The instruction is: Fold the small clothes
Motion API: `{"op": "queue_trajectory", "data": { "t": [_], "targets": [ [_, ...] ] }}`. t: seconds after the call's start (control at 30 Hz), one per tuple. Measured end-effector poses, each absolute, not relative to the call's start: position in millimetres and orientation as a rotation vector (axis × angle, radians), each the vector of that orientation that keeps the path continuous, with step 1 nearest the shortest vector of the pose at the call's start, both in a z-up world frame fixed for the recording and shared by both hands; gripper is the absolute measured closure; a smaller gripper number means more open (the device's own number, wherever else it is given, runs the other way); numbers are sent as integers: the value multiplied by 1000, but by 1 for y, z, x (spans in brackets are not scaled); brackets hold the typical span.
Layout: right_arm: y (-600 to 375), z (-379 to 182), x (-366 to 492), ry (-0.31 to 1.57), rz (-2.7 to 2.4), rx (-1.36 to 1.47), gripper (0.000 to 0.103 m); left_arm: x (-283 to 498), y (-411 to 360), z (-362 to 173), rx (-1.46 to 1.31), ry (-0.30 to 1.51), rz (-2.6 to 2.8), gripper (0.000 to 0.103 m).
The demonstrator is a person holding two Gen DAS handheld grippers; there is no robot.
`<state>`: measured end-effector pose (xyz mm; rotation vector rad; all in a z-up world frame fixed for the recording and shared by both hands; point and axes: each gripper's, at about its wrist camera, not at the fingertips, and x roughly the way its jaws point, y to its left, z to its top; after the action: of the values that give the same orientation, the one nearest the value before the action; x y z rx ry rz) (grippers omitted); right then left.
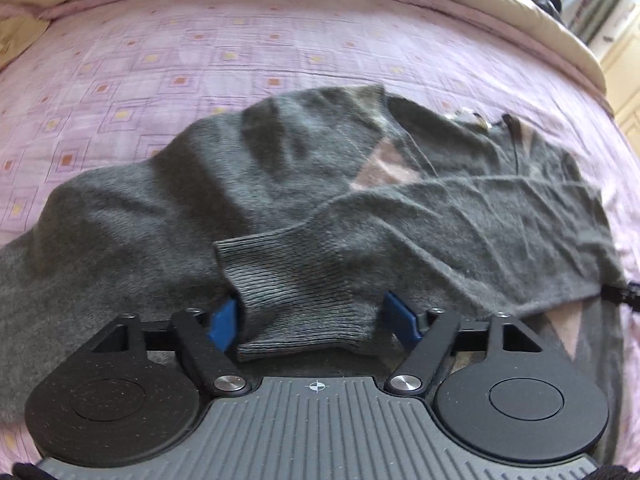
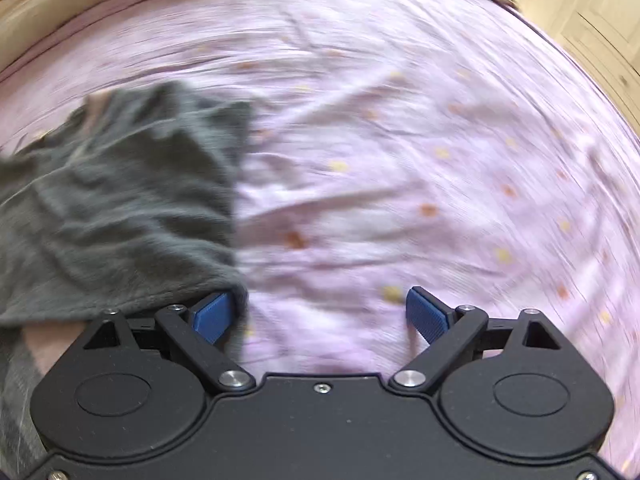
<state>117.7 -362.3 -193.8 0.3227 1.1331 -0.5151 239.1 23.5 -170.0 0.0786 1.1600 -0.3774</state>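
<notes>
A grey knit sweater (image 1: 280, 184) with pink diamond patches lies spread on the pink bedsheet (image 1: 200, 52). One sleeve is folded across the body, and its ribbed cuff (image 1: 296, 296) lies between the wide-apart blue fingers of my left gripper (image 1: 314, 318), which is open. In the right wrist view the sweater's edge (image 2: 120, 208) lies at the left. My right gripper (image 2: 320, 316) is open and empty over the bare sheet, its left finger (image 2: 212, 316) touching the sweater's edge. That view is motion-blurred.
The pink patterned sheet (image 2: 400, 160) covers the bed. A cream duvet (image 1: 500, 12) is bunched along the far edge. Wooden furniture (image 2: 592, 12) stands beyond the bed at the right.
</notes>
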Motion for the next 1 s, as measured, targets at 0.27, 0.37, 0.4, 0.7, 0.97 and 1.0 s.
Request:
{"op": "queue_trajectory", "data": {
  "t": [0.27, 0.37, 0.4, 0.7, 0.97, 1.0],
  "targets": [
    [-375, -188, 92, 1120, -524, 391, 10, 234, 26, -171, 63, 1138, -382, 23],
    [-361, -182, 88, 1112, -459, 406, 10, 234, 36, -168, 12, 1159, -407, 23],
    [-352, -178, 87, 1109, -438, 399, 10, 233, 41, -167, -9, 1168, -411, 23],
    [-275, -146, 88, 1074, -211, 328, 0, 195, 92, -147, -162, 1153, -336, 22],
    [-207, -127, 94, 1081, -49, 233, 0, 160, 184, -140, -312, 1097, -140, 18],
    [-200, -126, 95, 1085, -36, 228, 0, 157, 198, -141, -330, 1092, -111, 18]
  ]
}}
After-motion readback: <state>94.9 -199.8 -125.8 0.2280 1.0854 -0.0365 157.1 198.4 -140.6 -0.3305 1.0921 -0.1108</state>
